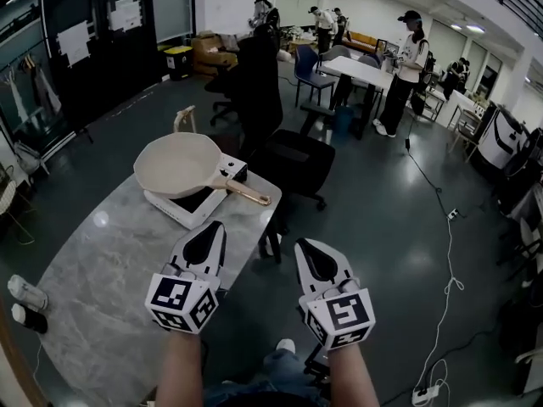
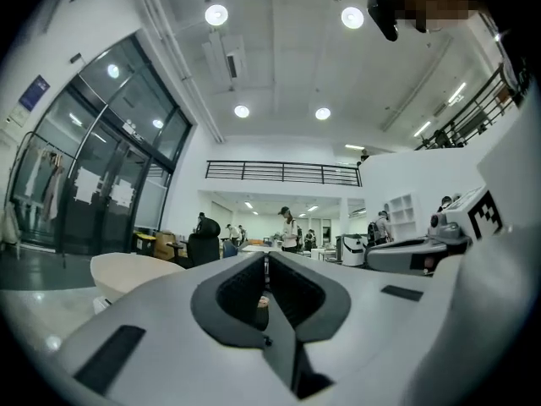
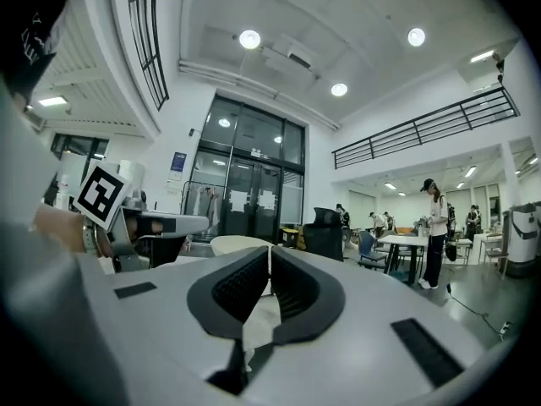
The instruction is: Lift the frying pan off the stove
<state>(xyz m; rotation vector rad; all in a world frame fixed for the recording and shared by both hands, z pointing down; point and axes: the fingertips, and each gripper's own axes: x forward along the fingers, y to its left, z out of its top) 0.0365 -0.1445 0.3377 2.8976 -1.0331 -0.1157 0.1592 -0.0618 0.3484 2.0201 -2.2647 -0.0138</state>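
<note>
A cream frying pan point(image 1: 178, 164) with a wooden handle point(image 1: 246, 192) sits on a white portable stove point(image 1: 192, 203) at the far end of the grey marble table point(image 1: 110, 270). My left gripper point(image 1: 214, 228) hovers over the table's near right part, shut and empty, well short of the stove. To its right, off the table's edge, my right gripper point(image 1: 308, 246) is shut with nothing in it. The pan's rim point(image 2: 127, 269) shows low at the left in the left gripper view. In the right gripper view the pan point(image 3: 241, 244) peeks just above the closed jaws.
A black office chair point(image 1: 293, 164) stands just beyond the table's far right corner. A pair of shoes point(image 1: 25, 302) lies on the floor left of the table. People stand around desks point(image 1: 365, 70) in the far room. A cable point(image 1: 445, 253) runs across the floor at right.
</note>
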